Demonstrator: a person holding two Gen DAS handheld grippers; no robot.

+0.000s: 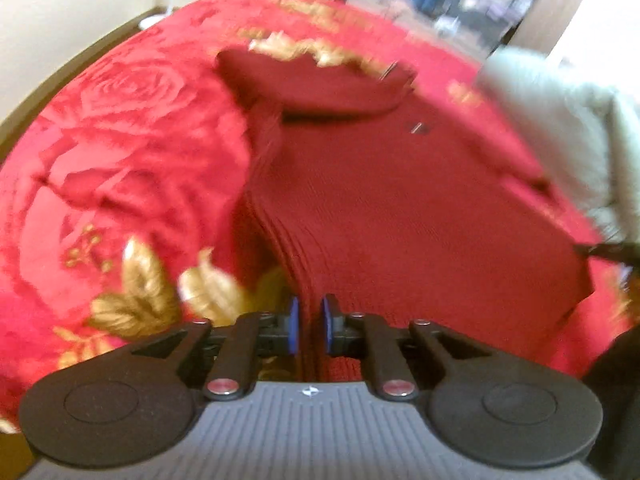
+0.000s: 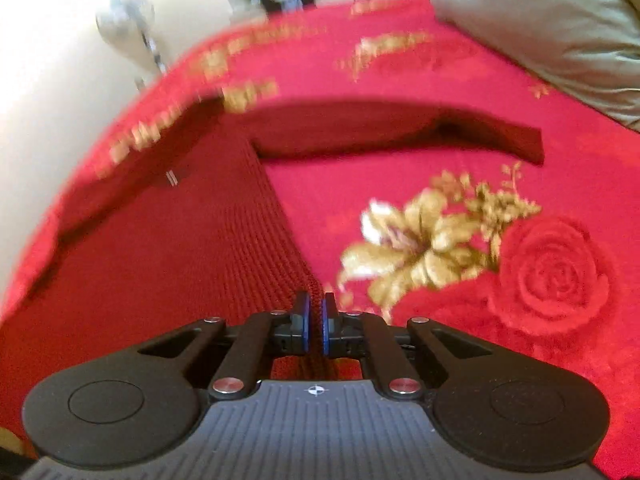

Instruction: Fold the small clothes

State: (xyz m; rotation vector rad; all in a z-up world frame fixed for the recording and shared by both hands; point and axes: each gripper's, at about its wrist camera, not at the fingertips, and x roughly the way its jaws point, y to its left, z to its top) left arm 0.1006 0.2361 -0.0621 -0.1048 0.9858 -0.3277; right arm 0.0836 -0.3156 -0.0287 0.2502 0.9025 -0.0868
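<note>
A pale green pillow (image 2: 552, 28) sat at the bed's far right, clear of my work. The dark red ribbed-knit sweater (image 1: 400, 208) lay on the plush red blanket (image 2: 400, 80), which was patterned with roses and gold leaves. My left tool (image 1: 309, 324) pinched the sweater's hem; my right tool (image 2: 316, 326) pinched its other hem corner. I saw a small tag near the collar, too blurred to read.

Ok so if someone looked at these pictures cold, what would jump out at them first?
Probably the bright red blanket with gold flowers and a big rose, which fills both views. Next, the dark red knitted sweater lying on it, its near edge pinched in the left tool and the right tool at the bottom of each view. A pale green pillow sits at the far right.
</note>
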